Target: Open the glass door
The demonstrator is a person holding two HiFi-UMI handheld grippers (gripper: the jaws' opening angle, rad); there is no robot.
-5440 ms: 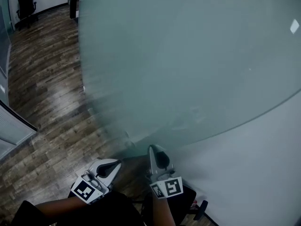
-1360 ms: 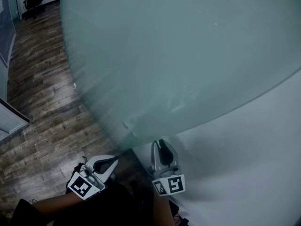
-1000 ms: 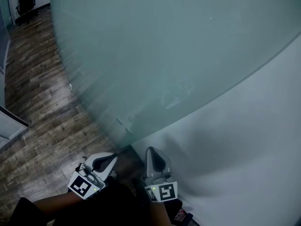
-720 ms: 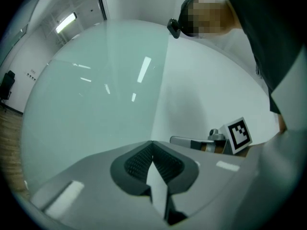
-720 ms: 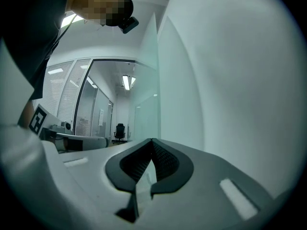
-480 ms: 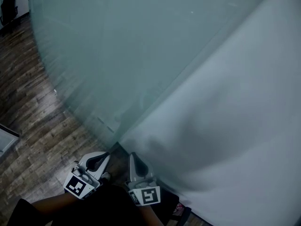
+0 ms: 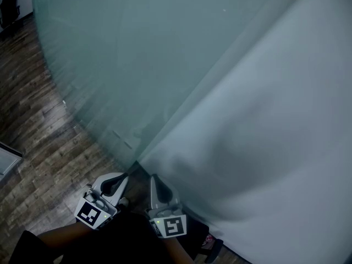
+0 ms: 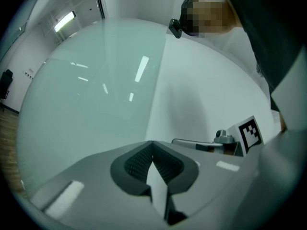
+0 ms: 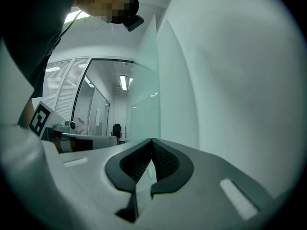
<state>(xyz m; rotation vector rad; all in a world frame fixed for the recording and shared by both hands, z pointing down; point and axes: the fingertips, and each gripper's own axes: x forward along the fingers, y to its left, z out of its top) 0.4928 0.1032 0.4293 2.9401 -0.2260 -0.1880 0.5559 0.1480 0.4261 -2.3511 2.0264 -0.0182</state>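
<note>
The frosted glass door (image 7: 137, 54) fills the upper left of the head view, its lower edge meeting the white wall (image 7: 264, 136) just ahead of both grippers. My left gripper (image 7: 122, 177) is low in the frame, shut and empty, pointing at the glass (image 8: 91, 104). My right gripper (image 7: 153, 178) is beside it, shut on nothing, close to the wall (image 9: 230, 80) and the door's edge (image 9: 144, 104). Neither touches the door as far as I can see. Each gripper view shows the other gripper: the right one (image 8: 225, 140) and the left one (image 9: 72, 138).
Dark wooden floor (image 7: 33, 120) spreads to the left of the door. An office chair (image 7: 10, 4) stands far off at the top left. A black wheeled base (image 7: 212, 249) lies by the wall at the bottom.
Over the last second the door's edge and both grippers have shifted left in the head view and more white wall shows at the right. In the last half second little differs.
</note>
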